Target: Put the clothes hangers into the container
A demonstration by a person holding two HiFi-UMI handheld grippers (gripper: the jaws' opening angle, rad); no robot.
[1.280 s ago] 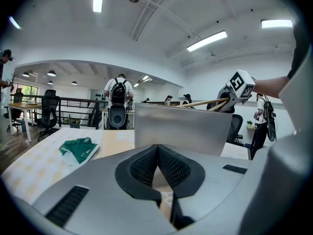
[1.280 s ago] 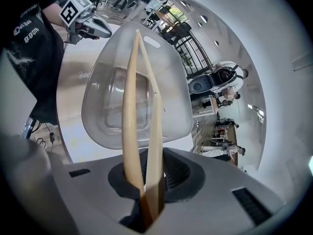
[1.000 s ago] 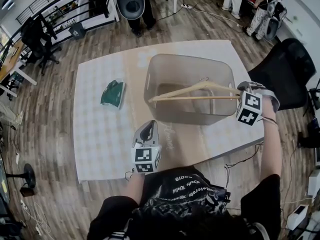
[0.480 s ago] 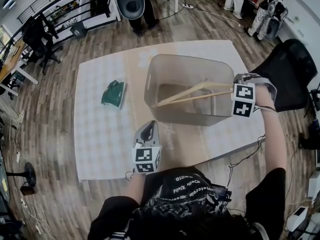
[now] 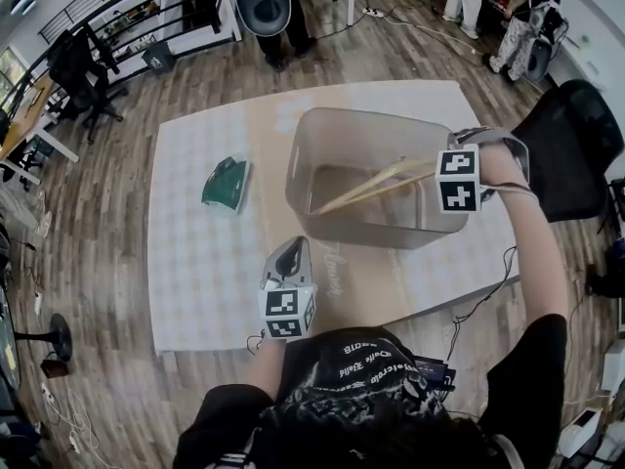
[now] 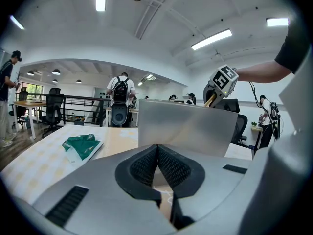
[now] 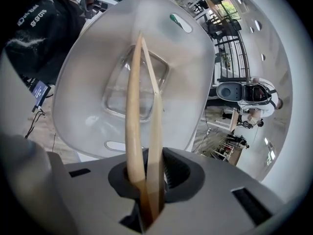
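Seen from above, a pale counter carries a translucent container and, well apart to its left, a flat green packet. The right tool, held over the container's right rim, is clamped on one end of a wooden clothes hanger, with both wooden arms pinched between its pads. The hanger slopes down inside the container toward its left wall; whether the far end touches the bottom is unclear. The left tool sits over the counter's near side, just in front of the container, its jaws together on nothing.
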